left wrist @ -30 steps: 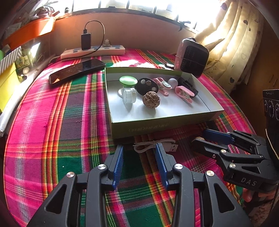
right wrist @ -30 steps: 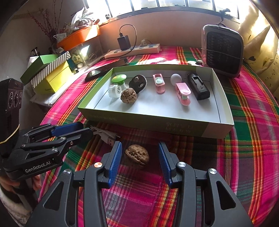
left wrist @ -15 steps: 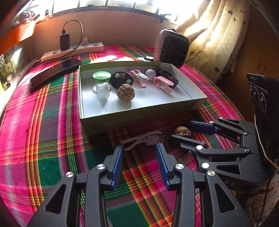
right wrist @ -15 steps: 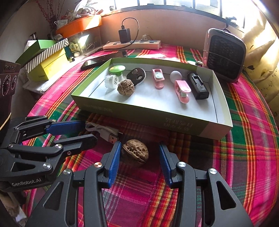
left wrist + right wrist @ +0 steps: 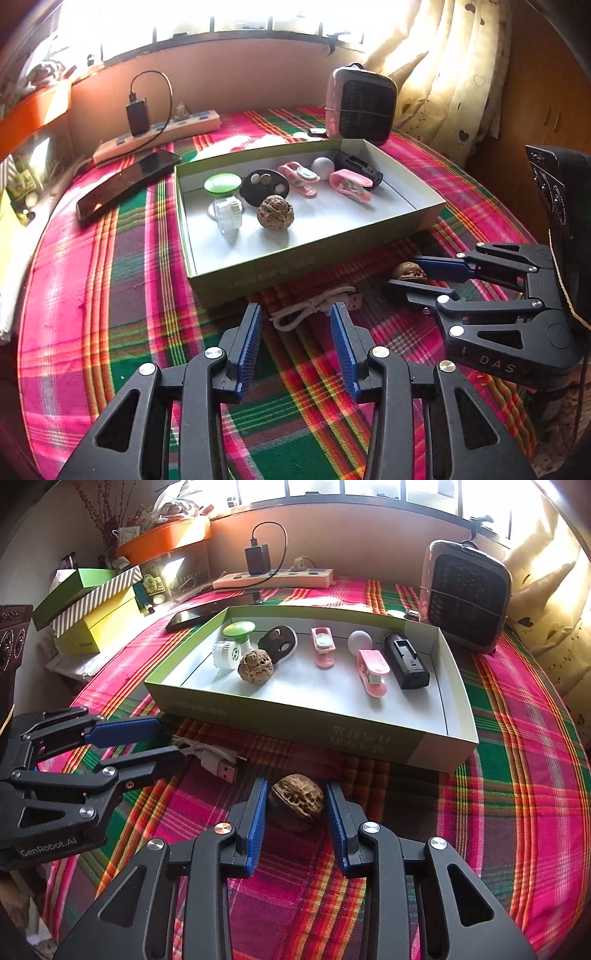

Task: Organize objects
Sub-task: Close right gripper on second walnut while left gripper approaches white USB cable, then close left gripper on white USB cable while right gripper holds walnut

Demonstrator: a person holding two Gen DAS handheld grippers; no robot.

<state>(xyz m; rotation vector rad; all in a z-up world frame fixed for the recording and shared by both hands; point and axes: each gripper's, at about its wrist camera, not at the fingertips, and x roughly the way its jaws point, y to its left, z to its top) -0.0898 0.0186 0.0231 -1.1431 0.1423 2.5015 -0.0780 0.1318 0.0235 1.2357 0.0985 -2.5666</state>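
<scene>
Closing in over the last half second, my right tongs have drawn their blue pads up to the brown wrinkled walnut lying on the pink-and-green plaid cloth, where a moment ago they stood wider around it. The left-side pad looks to touch the shell now; on the other side I can still see a thin sliver of gap, so I judge the pinch not quite made and the walnut still resting on the cloth, just in front of the shallow green-walled cardboard tray.

My left tongs are spread and hold nothing. They hover low over the cloth, with the coiled white USB cable lying just ahead of the tips, between them and the tray's near wall.

As for progress, most of the sorting looks done. Inside the tray already sit a second brown walnut, a white ribbed cap, a green mushroom-shaped knob, a black oval fob, two pink clips, a small white ball and a black rectangular holder. Outside it, within reach, I see only the loose walnut and the cable. A dark phone and a white power strip lie farther off; I cannot tell whether they belong to the job.

So what remains, as I read it, is to firm up on the walnut, lift it over the wall, set it down inside, and then deal with the cable.
</scene>
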